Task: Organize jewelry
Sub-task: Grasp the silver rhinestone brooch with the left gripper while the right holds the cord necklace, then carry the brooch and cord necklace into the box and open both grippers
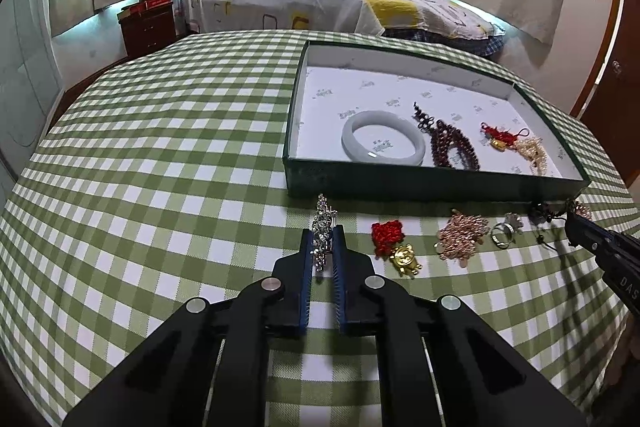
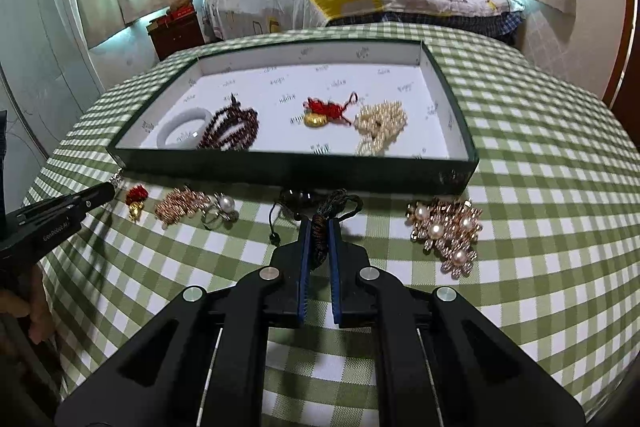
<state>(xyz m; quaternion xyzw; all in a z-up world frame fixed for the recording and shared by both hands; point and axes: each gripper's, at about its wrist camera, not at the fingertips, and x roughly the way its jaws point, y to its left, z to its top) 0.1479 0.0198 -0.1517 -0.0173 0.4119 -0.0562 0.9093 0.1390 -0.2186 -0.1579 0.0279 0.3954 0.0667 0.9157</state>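
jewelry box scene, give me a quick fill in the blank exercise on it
1. The left gripper is shut on a sparkly ____ piece.
2. The white bangle lies ____ the green box.
3. The right gripper is shut on a dark ____.
4. The tablecloth is checked green and ____.

Missing: silver; inside; cord; white

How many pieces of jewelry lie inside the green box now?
4, in a row from the left in the right wrist view: white bangle, dark red bead string, red knot with gold charm, pearl strand. None seems hidden.
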